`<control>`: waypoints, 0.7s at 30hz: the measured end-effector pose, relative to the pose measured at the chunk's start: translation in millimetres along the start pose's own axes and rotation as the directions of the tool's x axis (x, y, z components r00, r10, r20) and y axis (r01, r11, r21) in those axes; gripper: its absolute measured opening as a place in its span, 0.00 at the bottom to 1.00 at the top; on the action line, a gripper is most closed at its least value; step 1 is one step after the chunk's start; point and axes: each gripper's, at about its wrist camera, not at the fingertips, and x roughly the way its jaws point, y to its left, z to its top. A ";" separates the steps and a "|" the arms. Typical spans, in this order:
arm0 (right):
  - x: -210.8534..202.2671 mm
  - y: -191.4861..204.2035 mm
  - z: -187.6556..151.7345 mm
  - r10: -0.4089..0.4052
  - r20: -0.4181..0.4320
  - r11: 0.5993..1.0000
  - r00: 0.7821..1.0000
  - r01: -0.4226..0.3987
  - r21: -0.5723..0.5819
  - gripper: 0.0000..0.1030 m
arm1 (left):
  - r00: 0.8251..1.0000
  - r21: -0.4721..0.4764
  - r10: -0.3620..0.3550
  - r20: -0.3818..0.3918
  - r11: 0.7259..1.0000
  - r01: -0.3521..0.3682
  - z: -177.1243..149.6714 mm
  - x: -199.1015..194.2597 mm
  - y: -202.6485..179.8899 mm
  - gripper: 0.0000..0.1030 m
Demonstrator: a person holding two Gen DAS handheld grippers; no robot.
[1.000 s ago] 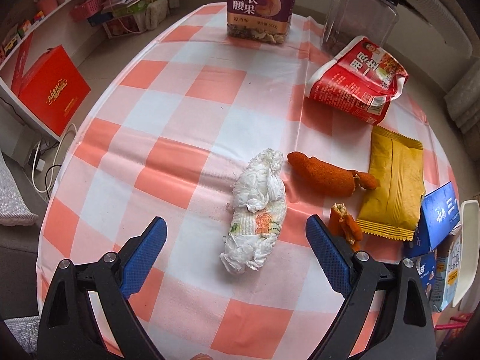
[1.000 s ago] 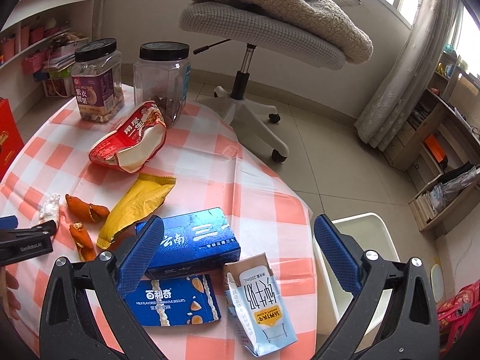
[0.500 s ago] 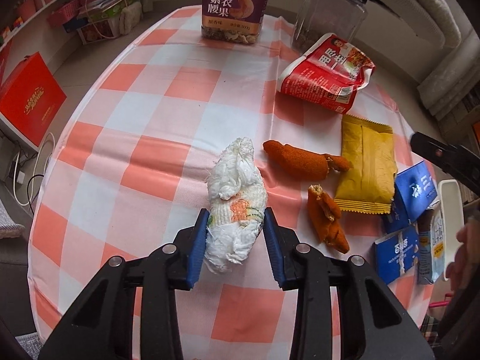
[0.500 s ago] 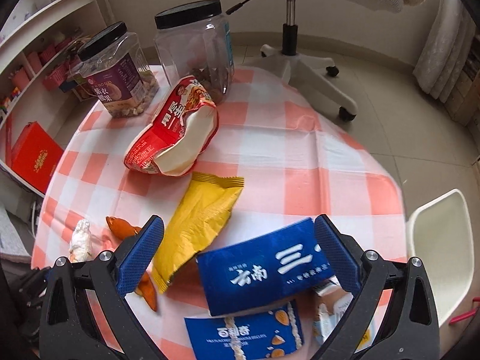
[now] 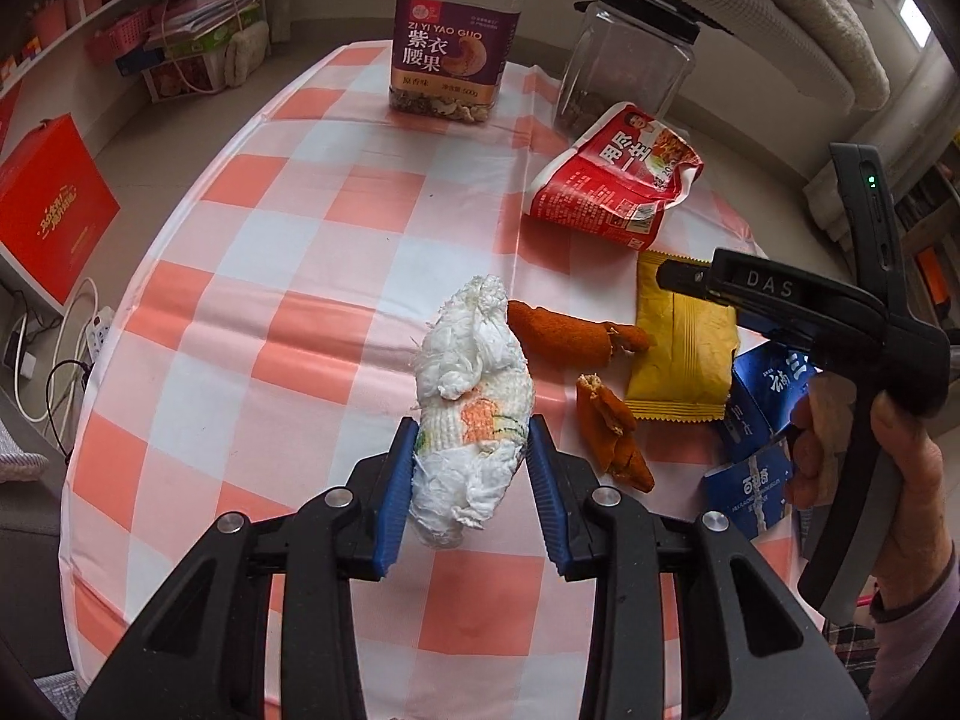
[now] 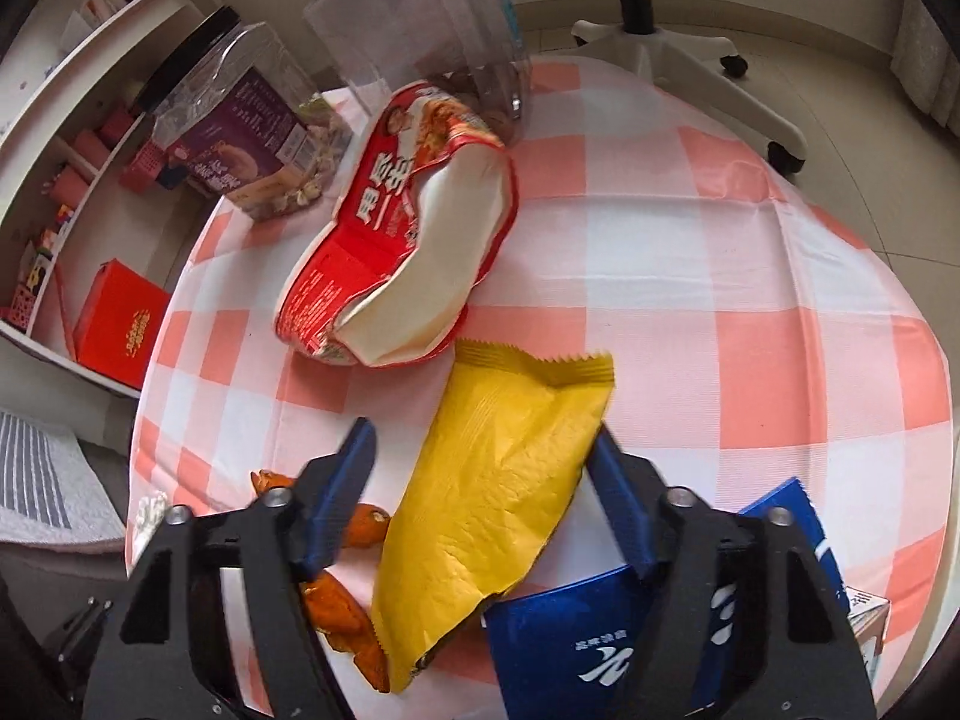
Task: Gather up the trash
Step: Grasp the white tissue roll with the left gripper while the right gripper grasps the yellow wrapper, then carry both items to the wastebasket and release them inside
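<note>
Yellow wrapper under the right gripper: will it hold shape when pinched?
Probably not. The yellow wrapper looks flat, creased and empty, so it should crumple and droop. Its glossy film may slip. The right gripper straddles it, jaws just closing, left pad clear.

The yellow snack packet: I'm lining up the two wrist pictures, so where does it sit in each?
Left wrist: the yellow snack packet lies right of centre, partly behind the right gripper.
Right wrist: it fills the lower centre, between the closing fingers of the right gripper, one pad at its edge.
Shared landmark: the red wrapper, just beyond the packet in both.
</note>
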 end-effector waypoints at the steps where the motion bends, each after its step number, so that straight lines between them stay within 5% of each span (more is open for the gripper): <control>1: 1.6 2.9 -1.4 -0.003 -0.010 1.000 1.000 0.002 -0.011 0.31 | 1.000 -0.006 0.000 0.001 1.000 0.000 0.1 0.1 1.4 0.36; 11: -34.0 18.7 -11.2 0.056 0.069 0.998 0.996 -0.053 -0.046 0.05 | 0.997 -0.018 -0.008 0.078 1.000 0.010 4.1 -23.6 0.2 0.36; 21: -91.0 16.3 -21.3 0.038 0.195 0.996 0.980 -0.021 -0.087 0.03 | 0.990 -0.018 -0.024 0.139 0.999 0.026 5.9 -43.9 -7.4 0.36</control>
